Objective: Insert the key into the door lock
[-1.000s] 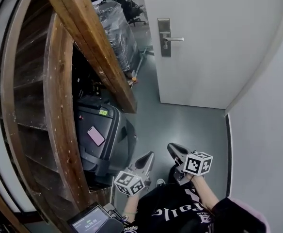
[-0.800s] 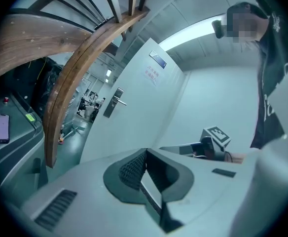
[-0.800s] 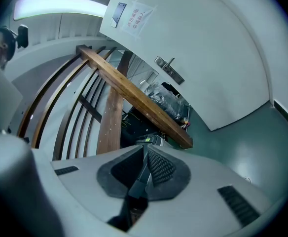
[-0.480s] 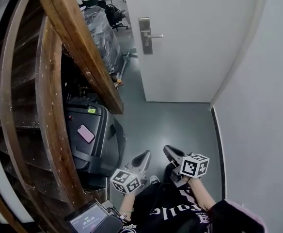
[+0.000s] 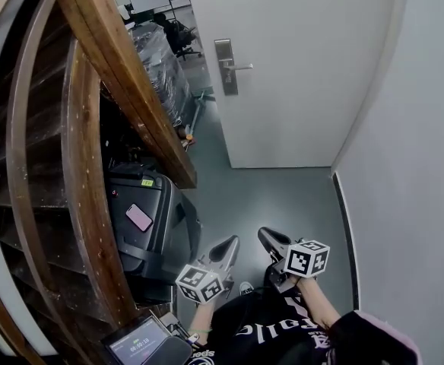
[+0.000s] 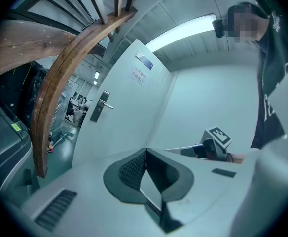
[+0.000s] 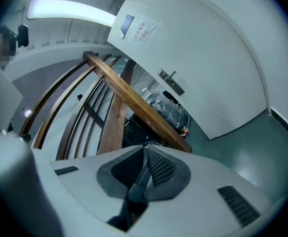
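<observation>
Door (image 5: 306,74) ahead, staircase (image 5: 123,90) to its left, suitcase (image 5: 167,238) beneath, phone (image 5: 139,217) on the suitcase

Cool, even brightness from ceiling strip light (image 6: 183,31); fisheye edges warped, dark, soft.

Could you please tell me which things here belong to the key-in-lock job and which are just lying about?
For the job:
door
lock plate and handle
left gripper and right gripper, both with jaws together; no key can be made out

Lying about:
black case with pink phone on it
wooden staircase
plastic-wrapped stack
office chair
</observation>
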A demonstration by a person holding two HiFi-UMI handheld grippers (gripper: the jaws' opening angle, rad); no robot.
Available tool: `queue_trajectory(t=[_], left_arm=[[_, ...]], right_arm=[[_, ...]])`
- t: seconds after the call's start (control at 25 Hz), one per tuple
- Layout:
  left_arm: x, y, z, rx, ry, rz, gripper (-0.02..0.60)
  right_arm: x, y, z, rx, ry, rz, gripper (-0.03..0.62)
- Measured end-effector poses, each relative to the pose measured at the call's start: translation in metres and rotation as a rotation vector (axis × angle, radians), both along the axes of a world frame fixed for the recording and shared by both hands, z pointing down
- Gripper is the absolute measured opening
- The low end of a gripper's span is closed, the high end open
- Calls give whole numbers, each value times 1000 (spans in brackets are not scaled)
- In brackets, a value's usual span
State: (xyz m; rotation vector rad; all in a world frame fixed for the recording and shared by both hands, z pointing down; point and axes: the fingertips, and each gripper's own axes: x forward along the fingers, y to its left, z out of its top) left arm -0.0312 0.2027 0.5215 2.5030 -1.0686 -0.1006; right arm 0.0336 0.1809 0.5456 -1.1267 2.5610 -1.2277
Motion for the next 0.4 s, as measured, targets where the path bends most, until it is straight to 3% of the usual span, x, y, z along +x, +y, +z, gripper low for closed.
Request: queue_trajectory(t=[0.4], left_arm=[[-6,-2,0,-6,-1,-3,5]], right_arm=[[-11,-1,4,-21,4,-27,35]])
